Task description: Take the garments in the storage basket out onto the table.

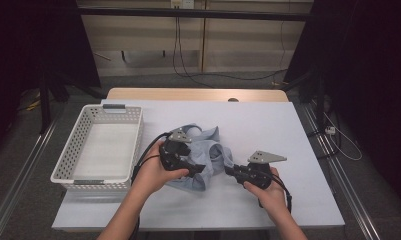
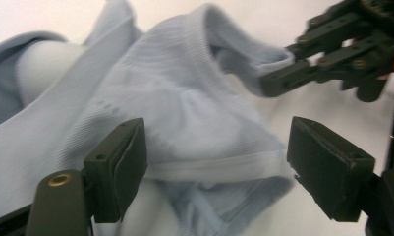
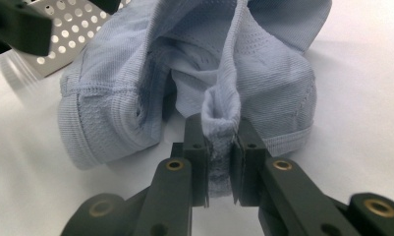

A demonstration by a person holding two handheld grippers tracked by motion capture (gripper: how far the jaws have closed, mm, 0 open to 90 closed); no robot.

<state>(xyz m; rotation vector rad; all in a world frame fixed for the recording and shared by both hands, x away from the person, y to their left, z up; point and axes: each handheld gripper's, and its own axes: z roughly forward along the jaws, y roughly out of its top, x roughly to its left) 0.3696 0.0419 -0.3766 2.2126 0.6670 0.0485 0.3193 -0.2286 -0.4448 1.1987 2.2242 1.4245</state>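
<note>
A crumpled light-blue knit garment lies in the middle of the white table cover. My left gripper hovers over the garment's near left part. In the left gripper view its jaws stand wide apart, with the cloth beneath them and not pinched. My right gripper is at the garment's right edge. In the right gripper view it is shut on a bunched fold of the garment. The left gripper view also shows the right gripper gripping that edge.
A white perforated basket stands at the table's left side, with nothing inside it; its wall appears beyond the garment in the right gripper view. Bare white cover stretches to the right and behind the garment. Cables hang along the back wall.
</note>
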